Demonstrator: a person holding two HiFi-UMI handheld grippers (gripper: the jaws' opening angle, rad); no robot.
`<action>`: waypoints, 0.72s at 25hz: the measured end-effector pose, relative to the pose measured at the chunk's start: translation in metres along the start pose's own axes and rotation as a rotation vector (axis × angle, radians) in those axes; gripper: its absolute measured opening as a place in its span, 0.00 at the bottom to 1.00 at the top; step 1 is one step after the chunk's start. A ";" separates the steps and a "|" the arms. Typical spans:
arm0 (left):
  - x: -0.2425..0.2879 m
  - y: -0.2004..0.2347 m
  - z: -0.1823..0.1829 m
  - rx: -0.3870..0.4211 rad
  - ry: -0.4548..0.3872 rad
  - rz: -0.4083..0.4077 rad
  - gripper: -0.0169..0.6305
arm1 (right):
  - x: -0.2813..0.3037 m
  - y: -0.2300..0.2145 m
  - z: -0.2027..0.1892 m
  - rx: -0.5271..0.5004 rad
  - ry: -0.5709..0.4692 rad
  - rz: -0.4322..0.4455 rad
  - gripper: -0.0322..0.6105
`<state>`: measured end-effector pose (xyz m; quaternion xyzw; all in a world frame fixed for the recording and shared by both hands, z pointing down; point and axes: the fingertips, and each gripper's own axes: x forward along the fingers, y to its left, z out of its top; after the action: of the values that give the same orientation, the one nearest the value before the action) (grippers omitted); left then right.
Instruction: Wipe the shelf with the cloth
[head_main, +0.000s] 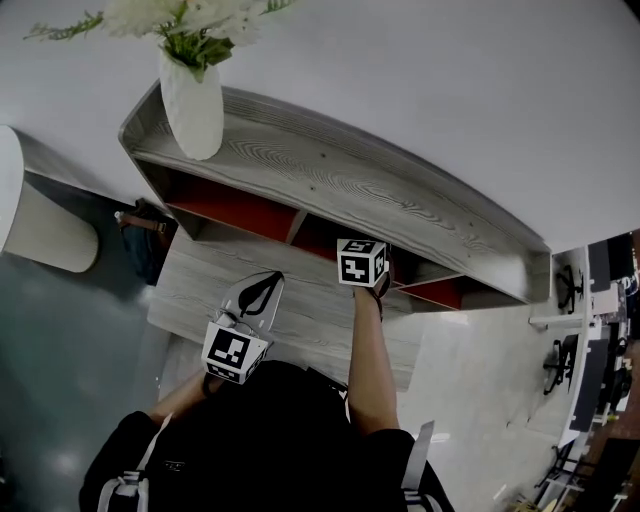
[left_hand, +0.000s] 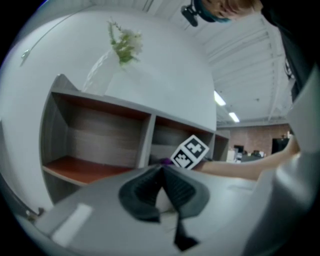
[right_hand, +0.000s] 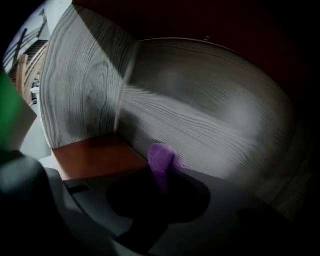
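Observation:
The grey wood shelf has compartments with red-brown floors. My right gripper is shut on a purple cloth and reaches into the middle compartment, over its red-brown floor and close to the grey back wall. In the head view only its marker cube shows; the jaws are hidden under the shelf top. My left gripper hovers over the lower wood surface in front of the shelf, shut with nothing in it. The left gripper view shows its closed pads, the shelf and the right cube.
A white vase with flowers stands on the left end of the shelf top. A pale wood surface lies below the compartments. A white rounded object and a dark bag are at the left; office chairs stand far right.

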<state>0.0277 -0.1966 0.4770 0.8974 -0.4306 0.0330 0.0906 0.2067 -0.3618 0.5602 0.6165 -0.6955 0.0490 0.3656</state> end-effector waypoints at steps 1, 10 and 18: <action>-0.003 0.001 0.000 0.000 0.000 0.011 0.03 | 0.001 0.004 0.003 -0.007 -0.005 0.012 0.16; -0.023 0.005 -0.002 -0.015 0.002 0.082 0.03 | 0.004 0.030 0.017 -0.069 -0.020 0.071 0.16; -0.031 0.005 -0.007 -0.022 0.009 0.119 0.03 | 0.005 0.036 0.021 -0.095 -0.024 0.075 0.16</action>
<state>0.0044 -0.1741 0.4799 0.8689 -0.4833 0.0374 0.1004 0.1653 -0.3680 0.5619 0.5724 -0.7240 0.0223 0.3842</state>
